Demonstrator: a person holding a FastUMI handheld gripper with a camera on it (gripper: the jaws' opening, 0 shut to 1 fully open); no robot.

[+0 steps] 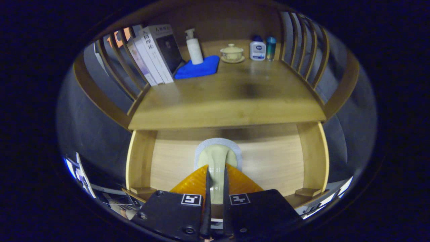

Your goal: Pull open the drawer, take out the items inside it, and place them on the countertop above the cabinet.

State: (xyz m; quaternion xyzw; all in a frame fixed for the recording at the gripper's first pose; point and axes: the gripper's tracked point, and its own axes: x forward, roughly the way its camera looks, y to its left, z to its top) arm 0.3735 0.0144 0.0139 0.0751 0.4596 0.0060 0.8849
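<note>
My gripper (215, 172) is shut on the drawer handle (216, 155), a pale cream knob that sits on a grey backing plate in the middle of the light wooden drawer front (272, 161). Both fingers press on the handle's stem from either side. The drawer front stands between the cabinet's two side posts, under the edge of the wooden countertop (228, 104). What lies inside the drawer is hidden.
At the back of the countertop stand leaning books (156, 53), a white pump bottle (194, 47) on a blue cloth (199, 69), a lidded tea bowl (232, 53), a white bottle (257, 48) and a teal can (270, 47). Curved wooden rails (302, 53) fence both sides.
</note>
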